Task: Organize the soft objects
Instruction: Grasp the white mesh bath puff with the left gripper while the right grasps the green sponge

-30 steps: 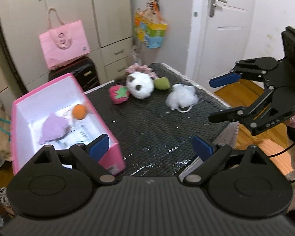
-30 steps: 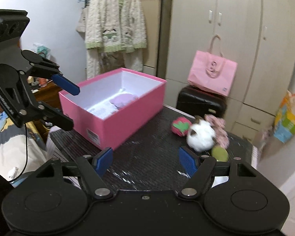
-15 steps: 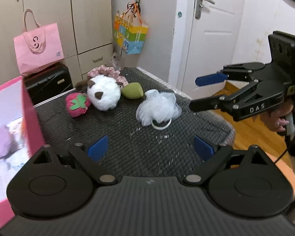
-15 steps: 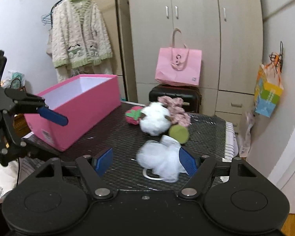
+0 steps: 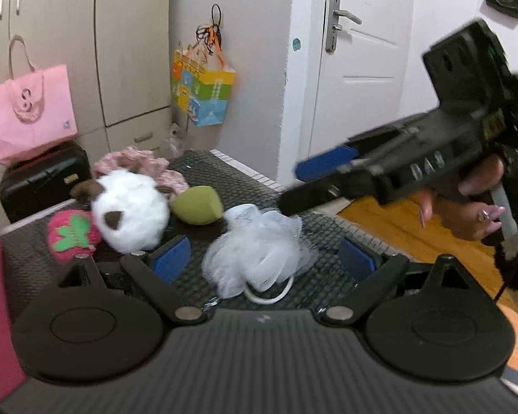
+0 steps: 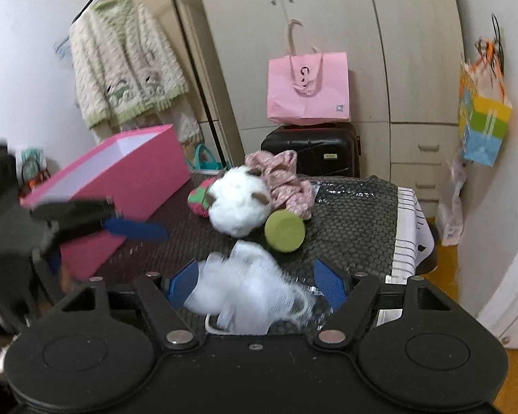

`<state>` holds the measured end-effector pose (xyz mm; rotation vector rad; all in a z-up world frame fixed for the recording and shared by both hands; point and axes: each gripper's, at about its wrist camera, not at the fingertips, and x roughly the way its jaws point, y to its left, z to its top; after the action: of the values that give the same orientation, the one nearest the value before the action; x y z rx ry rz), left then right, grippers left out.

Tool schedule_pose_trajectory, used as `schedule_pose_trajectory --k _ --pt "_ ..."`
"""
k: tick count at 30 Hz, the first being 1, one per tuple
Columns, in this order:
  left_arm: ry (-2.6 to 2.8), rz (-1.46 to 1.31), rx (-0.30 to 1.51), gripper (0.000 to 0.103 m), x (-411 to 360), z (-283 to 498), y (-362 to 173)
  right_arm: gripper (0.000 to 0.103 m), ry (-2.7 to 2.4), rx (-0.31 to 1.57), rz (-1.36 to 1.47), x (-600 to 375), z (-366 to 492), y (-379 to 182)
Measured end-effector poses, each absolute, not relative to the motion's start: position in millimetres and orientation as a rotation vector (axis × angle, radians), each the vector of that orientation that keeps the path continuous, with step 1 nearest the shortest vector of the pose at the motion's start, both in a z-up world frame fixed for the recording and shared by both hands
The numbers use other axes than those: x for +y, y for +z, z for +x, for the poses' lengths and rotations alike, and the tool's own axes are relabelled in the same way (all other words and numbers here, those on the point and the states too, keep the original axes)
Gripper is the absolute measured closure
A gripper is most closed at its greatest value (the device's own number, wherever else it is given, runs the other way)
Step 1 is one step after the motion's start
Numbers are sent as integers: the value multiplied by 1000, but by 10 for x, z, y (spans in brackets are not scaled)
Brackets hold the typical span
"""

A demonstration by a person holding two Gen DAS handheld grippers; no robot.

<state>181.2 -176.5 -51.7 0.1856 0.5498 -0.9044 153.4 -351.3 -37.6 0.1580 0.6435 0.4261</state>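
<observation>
I held both grippers spread over the mesh puff (image 6: 245, 289); judged light, squashy; grasp its bulk.

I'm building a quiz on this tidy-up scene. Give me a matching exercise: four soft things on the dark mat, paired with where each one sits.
Things:
1. white mesh bath pouf
2. green sponge
3. strawberry plush
4. pink scrunchie

Places:
A. at the back of the pile, behind the white fluffy toy
B. nearest the cameras, in front of both hand-held grippers
C. between the white fluffy toy and the pink box
D. between the white fluffy toy and the pouf

Pairs: 1-B, 2-D, 3-C, 4-A
</observation>
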Motion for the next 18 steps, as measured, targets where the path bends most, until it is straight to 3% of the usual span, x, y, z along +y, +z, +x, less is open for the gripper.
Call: schedule_pose_trajectory --k 14,18 --pt "-790 106 637 9 -2070 2155 -757 27 449 743 168 -3431 2296 -583" --pt "-798 113 662 9 -2168 2153 -824 37 454 770 218 -3419 2446 -694"
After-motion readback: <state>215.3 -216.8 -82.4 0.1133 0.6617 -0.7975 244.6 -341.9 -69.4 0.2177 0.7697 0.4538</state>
